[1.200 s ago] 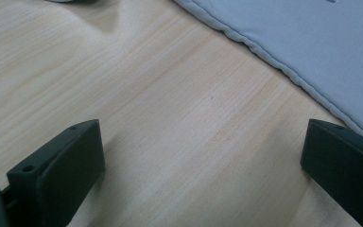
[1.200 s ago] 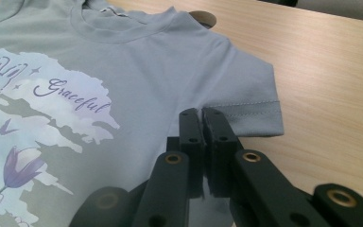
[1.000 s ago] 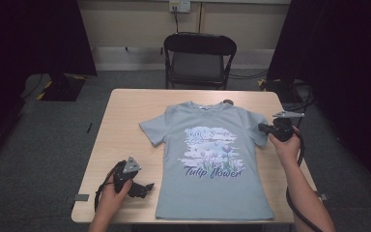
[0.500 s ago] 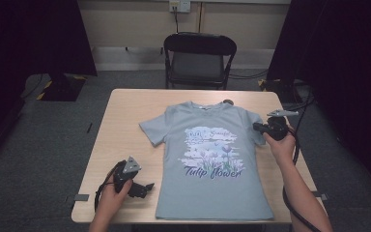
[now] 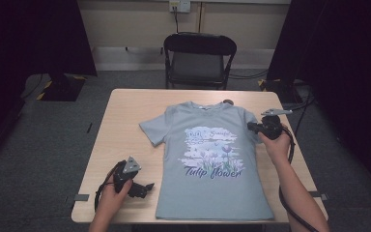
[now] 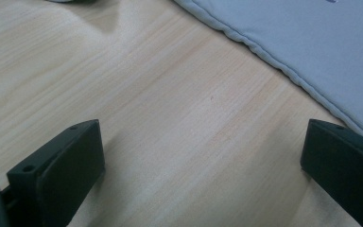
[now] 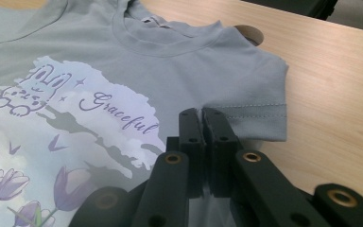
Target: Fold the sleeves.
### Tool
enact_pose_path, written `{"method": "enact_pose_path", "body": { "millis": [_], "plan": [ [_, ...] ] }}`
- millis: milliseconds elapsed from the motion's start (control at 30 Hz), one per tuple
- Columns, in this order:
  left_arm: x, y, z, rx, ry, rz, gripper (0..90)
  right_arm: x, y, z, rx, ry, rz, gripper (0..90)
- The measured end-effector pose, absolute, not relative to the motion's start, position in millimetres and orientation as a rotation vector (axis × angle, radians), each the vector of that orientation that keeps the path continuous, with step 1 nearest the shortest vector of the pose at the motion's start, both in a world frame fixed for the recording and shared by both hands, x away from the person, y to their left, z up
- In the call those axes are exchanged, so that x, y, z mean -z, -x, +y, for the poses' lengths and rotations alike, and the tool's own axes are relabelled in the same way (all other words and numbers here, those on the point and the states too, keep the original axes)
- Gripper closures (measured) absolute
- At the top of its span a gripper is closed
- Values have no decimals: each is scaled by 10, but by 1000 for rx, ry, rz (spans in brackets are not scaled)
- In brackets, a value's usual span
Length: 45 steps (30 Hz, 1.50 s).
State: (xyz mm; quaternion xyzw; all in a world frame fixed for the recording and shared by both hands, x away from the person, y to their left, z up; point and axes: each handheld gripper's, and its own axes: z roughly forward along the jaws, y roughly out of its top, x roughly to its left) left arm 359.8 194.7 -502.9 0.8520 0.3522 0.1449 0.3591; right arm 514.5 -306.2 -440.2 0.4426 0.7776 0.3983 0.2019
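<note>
One pale grey-blue cotton T-shirt (image 5: 212, 164) printed with purple tulips lay flat on the light wooden table (image 5: 125, 125), its hem at the near edge. The left gripper (image 5: 147, 186) rested on bare wood beside it, jaws wide and empty. The right gripper (image 5: 249, 126) was pressed closed at the sleeve; whether cloth was pinched could not be made out. One black folding chair (image 5: 199, 58) stood beyond.

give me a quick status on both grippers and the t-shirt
Left hand-held gripper open over bare table. Right hand-held gripper shut at the t-shirt's sleeve; grip on cloth unclear. Shirt flat, print up. Nothing in the way.
</note>
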Motion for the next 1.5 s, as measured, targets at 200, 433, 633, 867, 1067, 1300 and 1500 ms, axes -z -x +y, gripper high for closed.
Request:
{"method": "enact_pose_path", "body": {
  "millis": [200,433,633,867,1067,1300,1500],
  "plan": [
    [5029,-3598,1947,-374,-2197,908,0,4434,-5160,-2964,-1128,-1233,2186,870],
    [5029,-3598,1947,-374,-2197,908,0,4451,-5170,-2887,-1132,-1228,2199,870],
    [5029,-3599,1947,-374,-2197,908,0,4469,-5208,-2825,-1138,-1228,2210,870],
    [5029,-3599,1947,-374,-2197,908,0,4498,-5245,-2710,-1146,-1230,2223,856],
    [5029,-3598,1947,-374,-2198,908,0,4513,-5239,-2700,-1152,-1256,2205,713],
    [5029,-3598,1947,-374,-2197,908,0,4504,-5226,-2750,-1136,-1298,2188,603],
    [5029,-3598,1947,-374,-2197,908,0,4531,-5213,-2788,-1126,-1312,2176,518]
  ]
}}
